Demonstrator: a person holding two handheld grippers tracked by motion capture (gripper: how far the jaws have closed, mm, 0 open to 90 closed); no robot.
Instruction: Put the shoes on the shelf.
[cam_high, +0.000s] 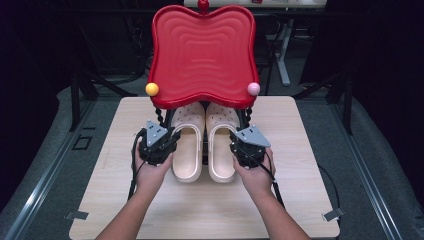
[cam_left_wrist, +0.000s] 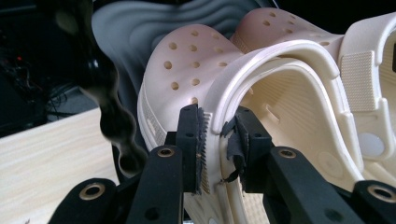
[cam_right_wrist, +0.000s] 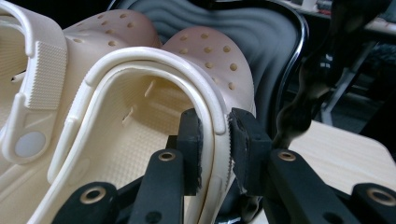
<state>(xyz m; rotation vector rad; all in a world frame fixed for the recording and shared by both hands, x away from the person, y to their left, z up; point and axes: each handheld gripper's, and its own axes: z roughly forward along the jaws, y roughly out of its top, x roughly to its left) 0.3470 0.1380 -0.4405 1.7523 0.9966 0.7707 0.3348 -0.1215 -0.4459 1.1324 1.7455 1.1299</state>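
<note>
High view shows two cream clogs side by side on the table (cam_high: 300, 190), toes under a red tray (cam_high: 202, 55). Left claw (cam_left_wrist: 219, 140) pinches the left clog (cam_high: 187, 145) wall, right claw (cam_right_wrist: 215, 140) the right clog (cam_high: 222, 145) wall (both firmly). Next probably needs an even lift or pull.

The red tray (cam_high: 202, 52) overhangs the toes of both clogs, blocking approach from above there. Black beaded legs (cam_high: 159, 116) flank the left clog (cam_high: 188, 150) and right clog (cam_high: 221, 150). Bare table (cam_high: 210, 210) lies open nearer the person.
</note>
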